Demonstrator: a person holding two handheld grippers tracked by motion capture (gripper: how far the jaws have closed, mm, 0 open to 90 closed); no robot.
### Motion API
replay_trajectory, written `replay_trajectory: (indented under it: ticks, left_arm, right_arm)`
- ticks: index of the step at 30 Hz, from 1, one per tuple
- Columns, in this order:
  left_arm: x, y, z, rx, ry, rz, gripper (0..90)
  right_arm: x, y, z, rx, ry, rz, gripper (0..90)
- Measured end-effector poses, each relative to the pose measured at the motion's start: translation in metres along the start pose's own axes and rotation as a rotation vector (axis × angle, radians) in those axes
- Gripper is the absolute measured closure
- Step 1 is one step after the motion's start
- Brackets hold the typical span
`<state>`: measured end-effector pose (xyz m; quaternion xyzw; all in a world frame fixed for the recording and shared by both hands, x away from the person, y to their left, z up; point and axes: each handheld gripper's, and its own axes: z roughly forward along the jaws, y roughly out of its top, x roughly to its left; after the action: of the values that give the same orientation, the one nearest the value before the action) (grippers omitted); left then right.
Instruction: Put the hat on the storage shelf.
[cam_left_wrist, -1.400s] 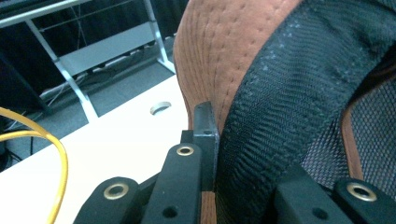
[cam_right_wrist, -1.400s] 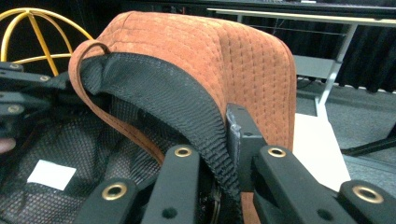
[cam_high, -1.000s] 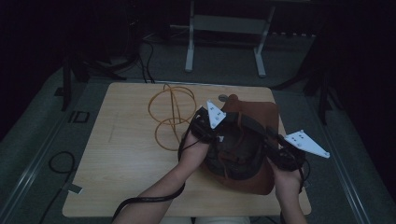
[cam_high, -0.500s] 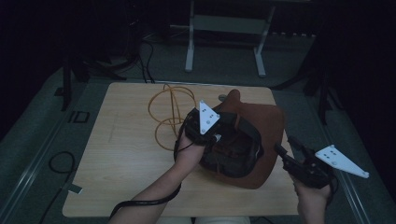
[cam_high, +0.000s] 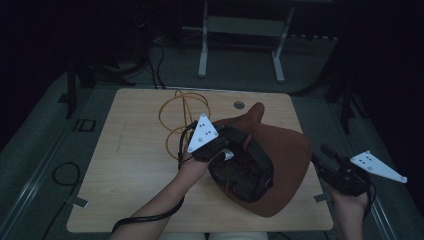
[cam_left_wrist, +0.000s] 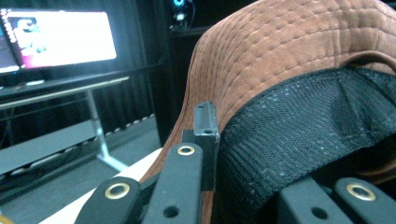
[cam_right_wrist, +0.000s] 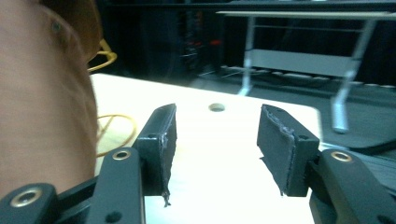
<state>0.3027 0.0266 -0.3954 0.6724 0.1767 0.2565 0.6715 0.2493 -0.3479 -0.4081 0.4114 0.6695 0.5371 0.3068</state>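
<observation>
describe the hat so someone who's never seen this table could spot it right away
On the pale wooden table, look right of the coiled orange cable. The hat is the big rust-brown one, lying upside down, with black mesh lining.

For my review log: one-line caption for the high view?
Left gripper clamps brown suede brimmed hat; right gripper, open, beside it.

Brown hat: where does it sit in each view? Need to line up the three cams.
High view: brown hat right of centre on the table, upside down, dark lining facing up, left hand-held gripper at its rim.
Left gripper view: upper right, brown brim over black mesh lining.
Right gripper view: blurred brown cloth along the left edge.
Shared landmark: the orange cable loops, also at left in the right gripper view.
</observation>
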Motion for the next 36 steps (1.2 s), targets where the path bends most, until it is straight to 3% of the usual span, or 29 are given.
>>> replay_trajectory:
  ticks: [1,5,8,15,17,25,27,30,34,36]
  left_arm:
    - [0.0,0.001,-0.003,-0.044,-0.043,0.003,86.1]
    - [0.003,0.003,-0.006,-0.109,-0.154,-0.041,86.1]
    - [0.001,0.004,-0.006,-0.136,-0.209,-0.045,86.0]
    - [-0.009,0.006,-0.002,-0.139,-0.241,-0.03,86.0]
    - [-0.014,0.005,0.0,-0.128,-0.267,-0.03,86.0]
    - [-0.027,0.003,0.008,-0.093,-0.333,-0.007,86.0]
    - [-0.027,0.002,0.009,-0.094,-0.338,-0.024,85.9]
    - [-0.026,0.001,0.011,-0.097,-0.348,-0.038,85.9]
    - [-0.026,0.002,0.012,-0.091,-0.359,-0.044,85.8]
    - [-0.026,0.003,0.012,-0.092,-0.359,-0.039,85.8]
  right_arm:
    - [0.002,-0.001,0.006,0.015,0.024,0.002,47.1]
    - [0.013,-0.001,0.015,0.021,0.087,-0.023,47.1]
    - [0.026,0.001,0.019,0.013,0.149,-0.048,47.2]
    - [0.061,0.013,0.021,-0.034,0.28,-0.139,45.7]
    - [0.068,0.016,0.022,-0.048,0.303,-0.16,44.3]
    - [0.08,0.022,0.031,-0.073,0.374,-0.184,44.2]
    - [0.082,0.022,0.033,-0.078,0.402,-0.189,48.7]
    - [0.083,0.023,0.033,-0.085,0.442,-0.188,62.9]
    - [0.085,0.024,0.033,-0.076,0.463,-0.187,83.0]
    - [0.085,0.024,0.033,-0.081,0.458,-0.184,87.4]
